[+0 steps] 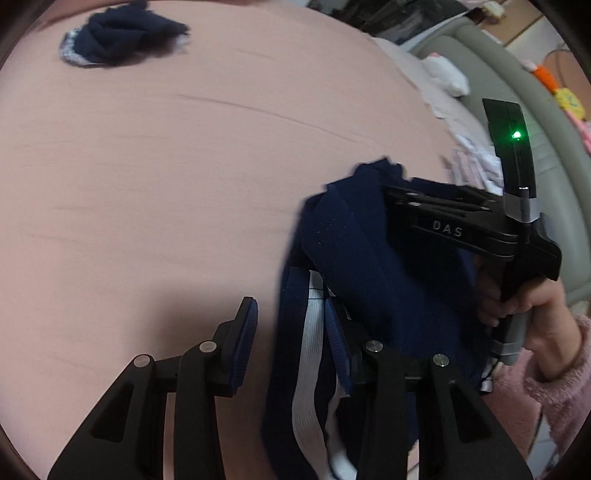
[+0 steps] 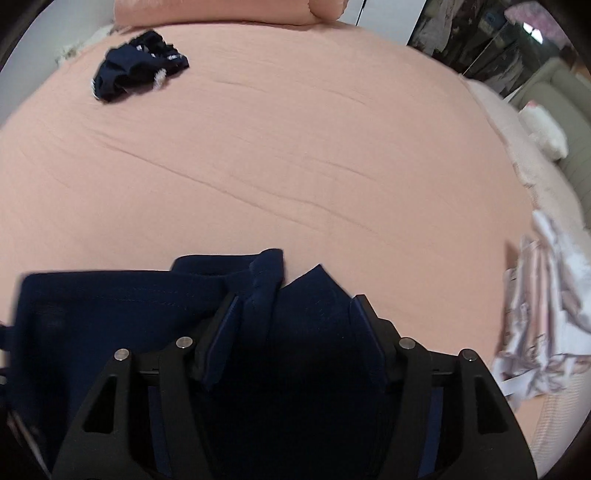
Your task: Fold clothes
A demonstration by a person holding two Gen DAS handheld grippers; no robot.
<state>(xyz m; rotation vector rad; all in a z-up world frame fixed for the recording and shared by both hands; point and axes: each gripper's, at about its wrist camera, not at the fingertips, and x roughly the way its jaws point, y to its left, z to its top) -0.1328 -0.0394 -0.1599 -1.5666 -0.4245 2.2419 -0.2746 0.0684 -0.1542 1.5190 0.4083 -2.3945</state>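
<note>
A navy garment [image 1: 369,258] with a white striped band hangs bunched over the pink bed sheet [image 1: 166,166]. My left gripper [image 1: 290,343] is open; the garment's banded edge lies against its right finger, and sheet shows in the rest of the gap. My right gripper [image 1: 388,197] reaches into the upper part of the garment from the right. In the right wrist view my right gripper [image 2: 297,325] has its fingers wide apart, with navy garment [image 2: 110,314] bunched between them and one fold draped over the left finger. Where that cloth ends below is hidden.
A second dark garment [image 2: 136,70] lies crumpled at the far left of the bed. Pale patterned clothes [image 2: 546,317] sit at the right edge. A rolled pink blanket [image 2: 221,11] lies at the head. A hand [image 1: 532,306] in a pink fuzzy sleeve grips the right handle.
</note>
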